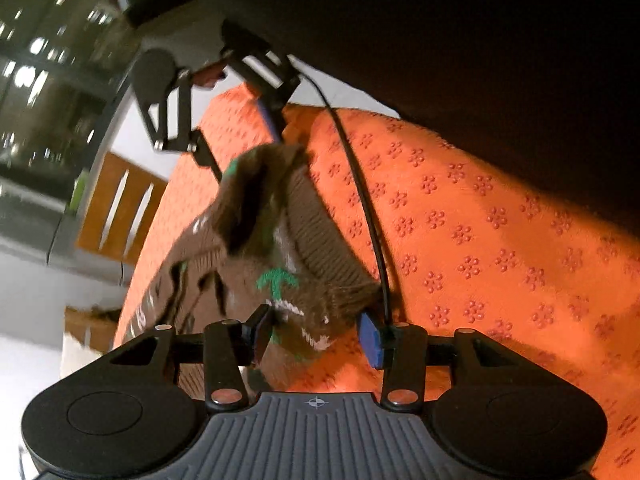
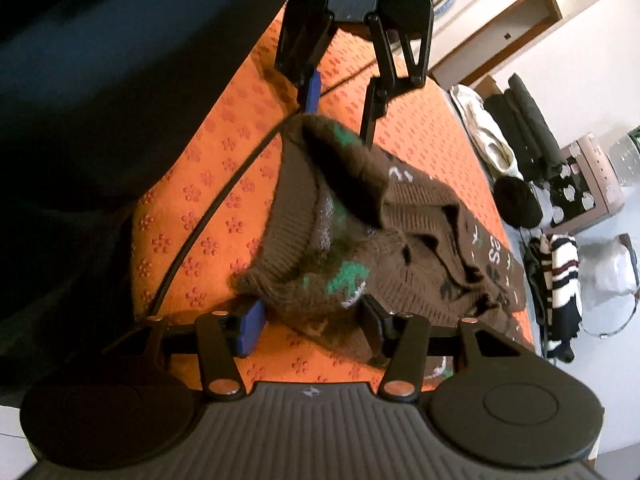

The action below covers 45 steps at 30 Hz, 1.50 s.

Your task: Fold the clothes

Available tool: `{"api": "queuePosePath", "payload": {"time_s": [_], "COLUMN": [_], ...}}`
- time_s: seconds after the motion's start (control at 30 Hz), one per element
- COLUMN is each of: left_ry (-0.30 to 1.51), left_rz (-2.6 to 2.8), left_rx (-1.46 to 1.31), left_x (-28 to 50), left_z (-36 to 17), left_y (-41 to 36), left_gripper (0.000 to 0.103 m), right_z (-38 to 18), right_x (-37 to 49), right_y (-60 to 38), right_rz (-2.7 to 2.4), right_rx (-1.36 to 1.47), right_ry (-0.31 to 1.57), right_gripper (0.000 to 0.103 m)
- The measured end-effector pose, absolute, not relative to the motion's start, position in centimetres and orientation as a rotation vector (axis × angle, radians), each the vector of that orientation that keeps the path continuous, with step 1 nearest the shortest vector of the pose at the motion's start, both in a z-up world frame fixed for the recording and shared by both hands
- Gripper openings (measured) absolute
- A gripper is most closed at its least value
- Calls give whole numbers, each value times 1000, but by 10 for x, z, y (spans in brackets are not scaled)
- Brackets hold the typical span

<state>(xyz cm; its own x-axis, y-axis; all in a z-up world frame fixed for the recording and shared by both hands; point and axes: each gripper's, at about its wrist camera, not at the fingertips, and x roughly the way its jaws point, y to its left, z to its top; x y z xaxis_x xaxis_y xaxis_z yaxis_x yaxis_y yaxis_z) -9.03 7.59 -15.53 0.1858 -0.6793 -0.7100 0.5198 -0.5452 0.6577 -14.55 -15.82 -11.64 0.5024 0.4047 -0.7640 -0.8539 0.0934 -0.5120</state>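
Observation:
A brown knitted sweater with green and white patterns lies bunched on an orange mat. It also shows in the right wrist view on the same mat. My left gripper is open, its fingers either side of the sweater's ribbed hem corner. My right gripper is open around the opposite end of the hem. Each gripper shows in the other's view: the right one and the left one, both at the sweater's edge.
A black cable runs across the mat beside the sweater, also seen from the right wrist. A dark mass borders the mat. Folded clothes, a striped garment and a patterned box sit beyond the mat. A wooden chair stands nearby.

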Motion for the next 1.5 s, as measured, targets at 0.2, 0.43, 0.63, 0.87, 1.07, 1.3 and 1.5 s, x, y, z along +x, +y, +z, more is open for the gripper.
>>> {"api": "queuePosePath", "payload": {"time_s": [0.2, 0.43, 0.63, 0.87, 1.07, 1.3, 1.5], "left_ry": [-118, 107, 347, 725, 860, 855, 874], "left_rz": [-1596, -1521, -1484, -1402, -1238, -1083, -913], "left_rx": [1457, 1179, 922, 468, 60, -121, -86], "left_x": [-83, -76, -67, -37, 12, 56, 81], "left_z": [-150, -122, -84, -72, -66, -68, -91], "left_y": [63, 58, 56, 70, 77, 72, 61], "left_gripper": [57, 23, 22, 23, 23, 23, 24], "right_z": [-119, -91, -55, -43, -42, -49, -81], "right_x": [-137, -131, -122, -111, -79, -37, 2], "right_y": [-151, -163, -182, -211, -239, -266, -270], "right_rz": [1002, 934, 929, 940, 819, 624, 468], "right_rx": [-1103, -896, -662, -291, -29, 182, 247], "right_ry": [518, 560, 631, 737, 738, 743, 806], "right_gripper": [36, 25, 25, 25, 24, 24, 25]}}
